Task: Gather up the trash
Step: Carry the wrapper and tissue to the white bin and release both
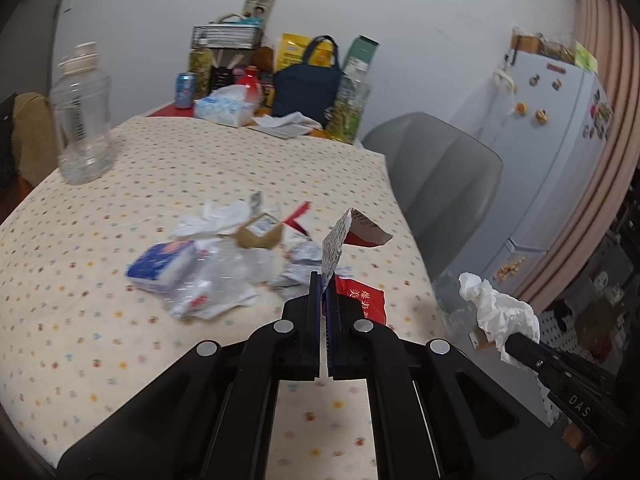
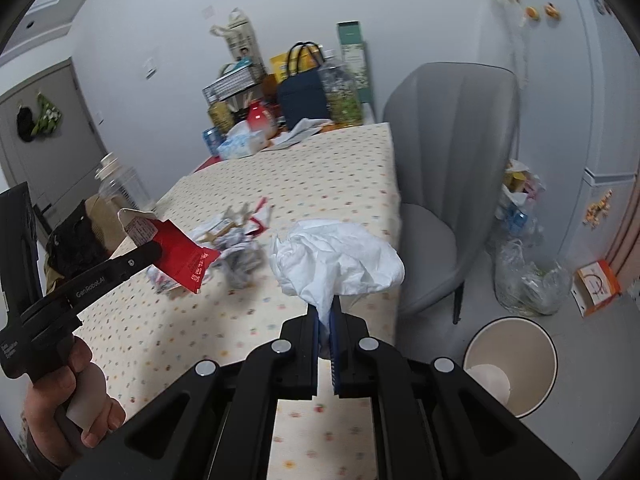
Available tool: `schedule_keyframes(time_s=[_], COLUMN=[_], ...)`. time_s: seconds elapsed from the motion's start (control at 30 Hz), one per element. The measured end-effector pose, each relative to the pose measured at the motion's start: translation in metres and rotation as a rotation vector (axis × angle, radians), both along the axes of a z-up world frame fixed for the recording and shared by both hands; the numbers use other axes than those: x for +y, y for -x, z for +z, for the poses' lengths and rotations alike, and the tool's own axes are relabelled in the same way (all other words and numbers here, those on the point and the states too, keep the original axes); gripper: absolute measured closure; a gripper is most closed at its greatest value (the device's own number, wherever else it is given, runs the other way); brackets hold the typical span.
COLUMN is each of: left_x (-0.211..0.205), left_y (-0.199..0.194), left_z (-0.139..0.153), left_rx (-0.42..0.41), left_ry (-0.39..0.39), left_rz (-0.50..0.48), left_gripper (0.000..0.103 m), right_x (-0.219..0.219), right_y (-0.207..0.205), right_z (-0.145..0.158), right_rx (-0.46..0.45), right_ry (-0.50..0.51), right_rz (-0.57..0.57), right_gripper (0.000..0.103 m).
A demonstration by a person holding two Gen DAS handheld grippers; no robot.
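1. Left claw (image 1: 325, 280): closed on red carton scrap (image 1: 362, 230), pinched by its white printed flap; red body juts up and right above the claw. Same scrap seen from right wrist view at far left, held clear above the desk (image 2: 352, 168).
2. Right claw (image 2: 326, 312): closed on crumpled white tissue (image 2: 336, 264); wad bulges above the closed tips, no slack visible. In left wrist view the same tissue shows at lower right, past the desk's right edge.
3. Remaining trash pile (image 1: 224, 256) on desk: blue-white packet, clear plastic wrap, brown card, small foil scraps. Lies left of and beyond the left claw, untouched.
4. Waste bin (image 2: 512, 364) on floor, right of the desk and near, just in front of the grey chair (image 2: 448, 184). Open mouth up, one pale scrap inside.
5. Key relation: bin lies down and to the right of both claws. Right claw nearer; tissue almost beside the rim line. Left claw farther, whole width of right claw between it and bin.
6. Judgement: carry stage, both loads secured. Next: right over the bin first, then left; crossing risk if both together.
7. Risk: carton held by thin flap only; may twist or slip.
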State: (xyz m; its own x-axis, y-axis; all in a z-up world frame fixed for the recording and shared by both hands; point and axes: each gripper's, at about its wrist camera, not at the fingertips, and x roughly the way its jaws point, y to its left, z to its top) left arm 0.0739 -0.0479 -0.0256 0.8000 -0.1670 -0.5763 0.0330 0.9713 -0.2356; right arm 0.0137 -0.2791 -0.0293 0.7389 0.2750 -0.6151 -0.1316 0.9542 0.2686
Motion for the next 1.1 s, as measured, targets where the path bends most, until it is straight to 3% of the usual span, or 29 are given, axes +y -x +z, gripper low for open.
schedule_keyframes(time_s=[0.73,1.1], left_x=[-0.17,-0.221], left_y=[-0.07,-0.094], left_z=[-0.028,-0.051], left_rx=[0.092,0.154], left_ry=[-0.08,-0.095], left_rz=[-0.245,-0.311], left_gripper=[0.1,0.1], right_x=[-0.152,-0.2], right_y=[-0.016,-0.029], right_z=[-0.083,-0.136], right_rx=[0.129,0.226], right_ry=[-0.117,-0.157], right_rz=[-0.28,-0.359], right_gripper=[0.097,0.097])
